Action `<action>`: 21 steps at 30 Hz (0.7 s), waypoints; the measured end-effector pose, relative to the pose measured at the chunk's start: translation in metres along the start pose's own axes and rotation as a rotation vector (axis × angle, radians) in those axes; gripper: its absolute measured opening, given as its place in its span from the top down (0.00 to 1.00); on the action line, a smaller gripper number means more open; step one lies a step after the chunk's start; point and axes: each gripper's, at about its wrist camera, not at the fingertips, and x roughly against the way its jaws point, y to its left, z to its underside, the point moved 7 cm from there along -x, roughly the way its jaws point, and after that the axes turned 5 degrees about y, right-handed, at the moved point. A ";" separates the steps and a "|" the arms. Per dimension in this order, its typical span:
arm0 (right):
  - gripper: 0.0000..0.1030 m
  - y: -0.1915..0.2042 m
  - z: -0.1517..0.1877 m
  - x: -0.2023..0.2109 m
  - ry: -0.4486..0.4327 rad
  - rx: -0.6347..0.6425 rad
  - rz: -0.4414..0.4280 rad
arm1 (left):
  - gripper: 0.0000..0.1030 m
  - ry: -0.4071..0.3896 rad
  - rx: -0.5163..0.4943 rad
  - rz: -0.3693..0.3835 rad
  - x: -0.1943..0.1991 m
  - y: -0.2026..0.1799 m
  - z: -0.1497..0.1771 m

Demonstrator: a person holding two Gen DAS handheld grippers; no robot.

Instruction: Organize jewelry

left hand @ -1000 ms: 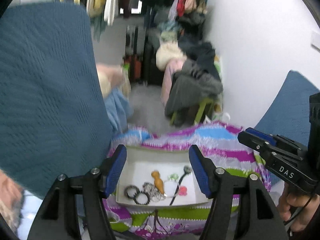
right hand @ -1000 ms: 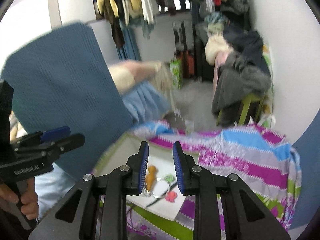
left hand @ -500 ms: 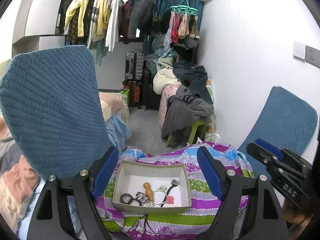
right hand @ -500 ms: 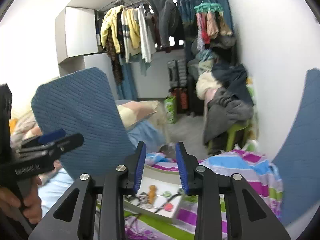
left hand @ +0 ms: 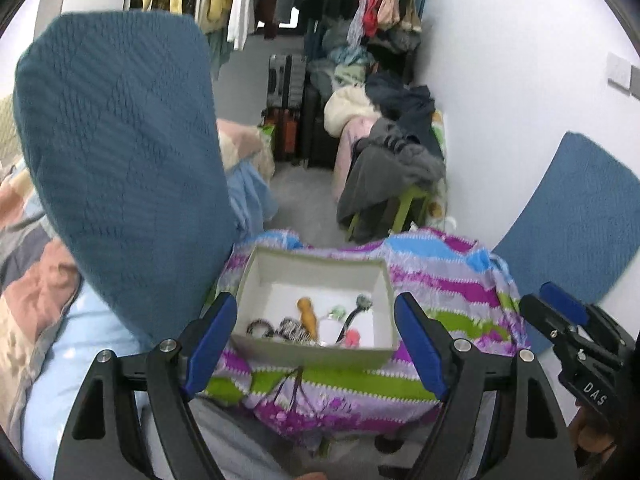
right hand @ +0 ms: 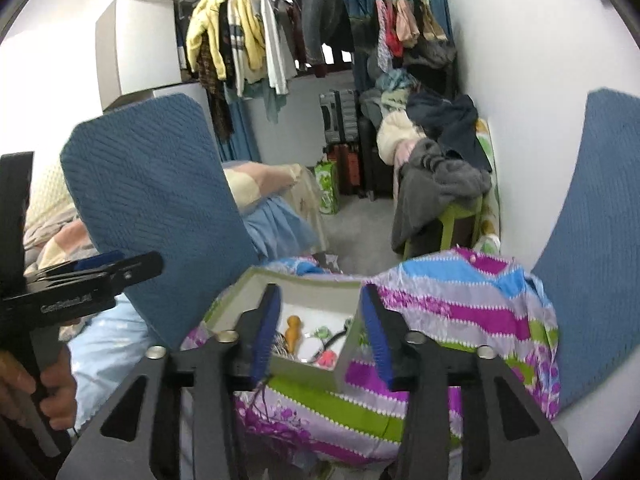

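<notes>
A shallow white box (left hand: 256,264) with green-grey walls sits on a striped cloth (left hand: 440,292). In it lie an orange wooden piece (left hand: 307,312), dark beaded bracelets (left hand: 260,326), a chain tangle (left hand: 294,328), a thin ring (left hand: 330,326), a pink bead (left hand: 352,336) and a dark pin (left hand: 354,312). My left gripper (left hand: 316,344) is open and empty, above the box's near wall. My right gripper (right hand: 318,332) is open and empty, just short of the box (right hand: 236,296); the orange piece (right hand: 293,328) shows between its fingers.
A blue quilted cushion (left hand: 120,160) stands left of the box, another (left hand: 572,216) at the right by the white wall. A bed with light-blue bedding (left hand: 48,360) lies left. Behind are a clothes-piled green stool (left hand: 396,176), suitcases (left hand: 288,108) and hanging clothes (right hand: 248,44).
Both grippers pulled up and back, then came down toward the box again. The right gripper's fingers have spread wider. The jewelry in the box has not moved.
</notes>
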 end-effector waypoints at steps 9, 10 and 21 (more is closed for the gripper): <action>0.03 -0.017 0.024 -0.012 0.031 -0.023 0.091 | 0.21 0.028 0.041 -0.028 -0.010 0.018 0.024; 0.01 -0.018 0.025 -0.014 0.035 -0.024 0.096 | 0.21 0.031 0.040 -0.033 -0.012 0.019 0.026; 0.00 -0.020 0.043 -0.027 0.077 -0.024 0.110 | 0.21 0.078 0.044 -0.039 -0.031 0.022 0.039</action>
